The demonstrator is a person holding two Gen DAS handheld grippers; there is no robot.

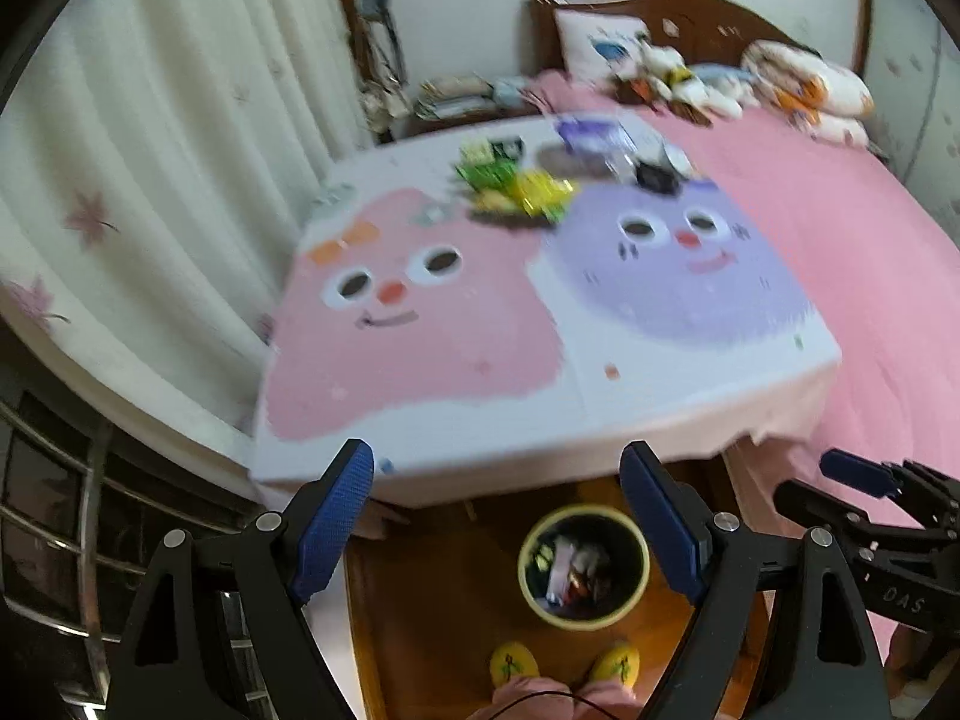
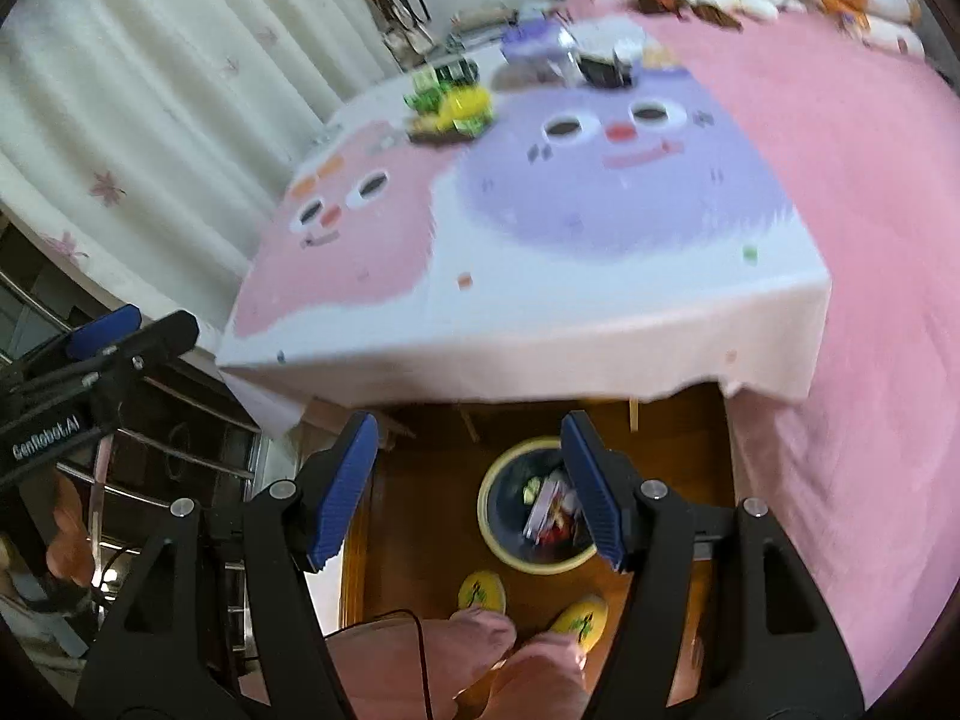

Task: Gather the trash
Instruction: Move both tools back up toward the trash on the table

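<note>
The desk (image 1: 456,360) fills the frame's middle; the bin (image 1: 583,564) sits lower centre. Wrappers (image 1: 510,186) wait at upper centre. Both the left tool (image 1: 498,516) and right tool (image 2: 468,480) are released, empty; I would reach far and pinch one wrapper firmly.

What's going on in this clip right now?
A person stands over a bin on the floor, holding both grippers, left and right, open and empty. The bin already holds wrappers. More wrappers lie at the far end of the table, out of reach for now.
</note>
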